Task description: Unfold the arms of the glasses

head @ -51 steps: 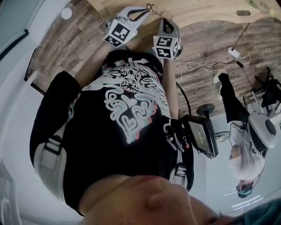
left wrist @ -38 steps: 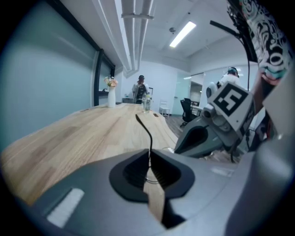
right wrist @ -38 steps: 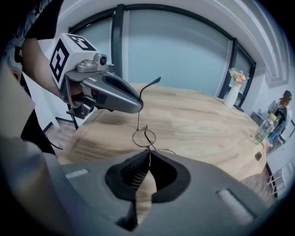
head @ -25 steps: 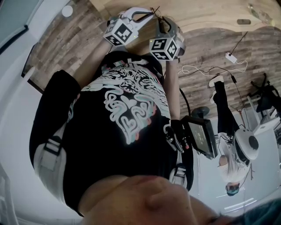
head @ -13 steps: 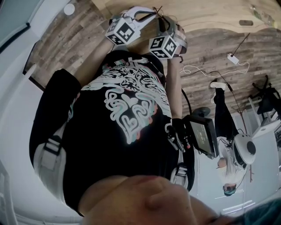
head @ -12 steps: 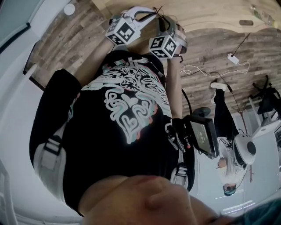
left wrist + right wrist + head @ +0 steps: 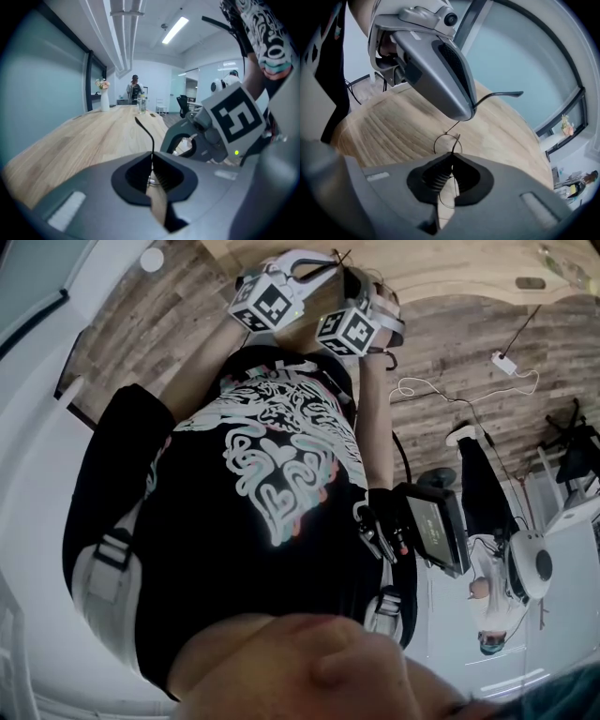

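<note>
The glasses are thin black wire ones, held in the air between both grippers above the wooden table (image 7: 389, 126). In the right gripper view my right gripper (image 7: 452, 157) is shut on the frame beside a round lens rim (image 7: 447, 142). My left gripper (image 7: 436, 65) hangs just above it, with one glasses arm (image 7: 499, 95) sticking out to the right. In the left gripper view my left gripper (image 7: 151, 157) is shut on that thin glasses arm (image 7: 146, 131), with the right gripper (image 7: 220, 124) close at the right. In the head view both grippers (image 7: 323, 266) (image 7: 354, 279) meet at the top edge.
A long wooden table (image 7: 79, 136) runs away, with a white vase of flowers (image 7: 104, 96) and a person (image 7: 135, 89) at its far end. On the wood-look floor lie a white cable (image 7: 441, 381) and a black chair (image 7: 574, 437); another person (image 7: 497, 601) stands at the right.
Both grippers have drifted a little up and closer together in the head view, still holding the glasses. The person in the background has shifted.
</note>
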Available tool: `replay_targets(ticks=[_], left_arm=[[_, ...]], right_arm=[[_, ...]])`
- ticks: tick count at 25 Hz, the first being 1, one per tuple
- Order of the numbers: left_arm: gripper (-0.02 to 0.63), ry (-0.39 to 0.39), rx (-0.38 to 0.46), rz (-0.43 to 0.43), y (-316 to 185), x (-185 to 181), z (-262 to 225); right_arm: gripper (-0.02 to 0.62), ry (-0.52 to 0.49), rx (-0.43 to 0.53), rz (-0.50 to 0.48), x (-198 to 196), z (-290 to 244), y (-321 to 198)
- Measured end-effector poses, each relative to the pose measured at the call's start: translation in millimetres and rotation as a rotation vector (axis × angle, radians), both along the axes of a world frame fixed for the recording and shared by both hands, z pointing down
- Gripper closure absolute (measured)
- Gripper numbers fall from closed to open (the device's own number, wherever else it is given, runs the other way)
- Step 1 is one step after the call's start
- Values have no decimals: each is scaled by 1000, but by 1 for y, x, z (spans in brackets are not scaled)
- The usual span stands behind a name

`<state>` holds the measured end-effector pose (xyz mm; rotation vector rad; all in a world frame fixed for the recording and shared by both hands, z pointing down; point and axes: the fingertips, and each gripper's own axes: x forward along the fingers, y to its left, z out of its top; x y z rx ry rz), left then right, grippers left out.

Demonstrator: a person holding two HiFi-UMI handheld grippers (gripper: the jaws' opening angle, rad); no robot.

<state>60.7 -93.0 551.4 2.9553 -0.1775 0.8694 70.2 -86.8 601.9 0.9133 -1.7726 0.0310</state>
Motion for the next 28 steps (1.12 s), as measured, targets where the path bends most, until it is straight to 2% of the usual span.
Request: replay_targets(ticks=[8,19,28], left_arm=[[611,-10,-2,0,3,-4,2],[612,-13,-12,-21,-5,-7,3],[612,-30,-19,-35,-14,-16,6]], right_arm=[[593,-22,11,21,-4,-1,4],[594,-103,76,106,3,-18,-6],[594,-202,188,174,8,-47,-15]])
